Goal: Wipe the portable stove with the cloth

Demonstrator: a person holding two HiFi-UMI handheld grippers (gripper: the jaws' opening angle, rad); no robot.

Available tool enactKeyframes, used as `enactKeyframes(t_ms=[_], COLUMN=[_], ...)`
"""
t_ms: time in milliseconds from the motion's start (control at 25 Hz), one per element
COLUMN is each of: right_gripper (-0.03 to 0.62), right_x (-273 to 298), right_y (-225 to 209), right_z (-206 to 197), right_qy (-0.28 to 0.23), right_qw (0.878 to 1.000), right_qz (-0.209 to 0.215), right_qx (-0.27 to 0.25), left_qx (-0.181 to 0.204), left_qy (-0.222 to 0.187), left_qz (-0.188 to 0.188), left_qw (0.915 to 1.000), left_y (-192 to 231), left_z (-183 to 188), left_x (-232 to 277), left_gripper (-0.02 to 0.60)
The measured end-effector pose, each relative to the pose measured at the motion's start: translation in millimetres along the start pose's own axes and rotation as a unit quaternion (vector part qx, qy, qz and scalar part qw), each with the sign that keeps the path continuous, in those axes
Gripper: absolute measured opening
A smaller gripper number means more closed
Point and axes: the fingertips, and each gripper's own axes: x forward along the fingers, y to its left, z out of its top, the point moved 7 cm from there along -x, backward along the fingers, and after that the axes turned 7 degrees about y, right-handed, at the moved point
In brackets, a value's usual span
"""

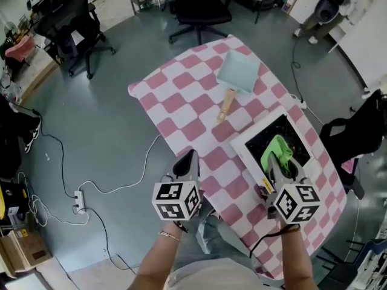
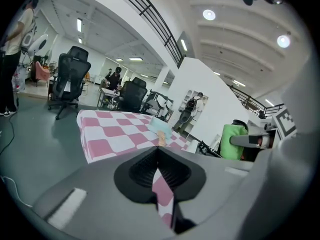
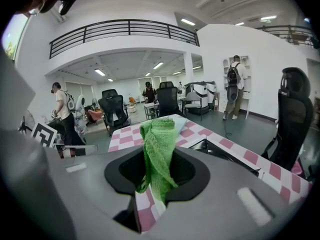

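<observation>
Cloth (image 3: 159, 154), green and coarsely knitted, is bunched into a long fold that runs along the right gripper's (image 3: 160, 134) fingers, which pinch it over the flat, square portable stove (image 1: 264, 135) on the checked bench (image 1: 187, 95). The left gripper's (image 2: 159, 153) fingers meet, empty.

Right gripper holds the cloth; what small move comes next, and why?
Probably lower the right gripper until the cloth meets the stove: the cloth is clamped in its jaws above the black top, seemingly not touching it yet.
</observation>
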Motion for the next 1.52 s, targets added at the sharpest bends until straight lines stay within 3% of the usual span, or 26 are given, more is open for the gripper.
enactKeyframes(t_ms=[680, 1520], right_gripper=[0.104, 0.104], right_x=[77, 120], right_y=[40, 52], right_z=[14, 18], right_qy=[0.084, 0.121], right_qw=[0.99, 0.978], right_qz=[0.058, 0.062], right_qx=[-0.102, -0.157], left_qx=[-0.025, -0.042], left_qy=[-0.002, 0.015], left_qz=[0.02, 0.023], left_qw=[0.9995, 0.9988], left_y=[51, 59], left_z=[5, -3], left_x=[24, 28], left_gripper=[0.0, 0.0])
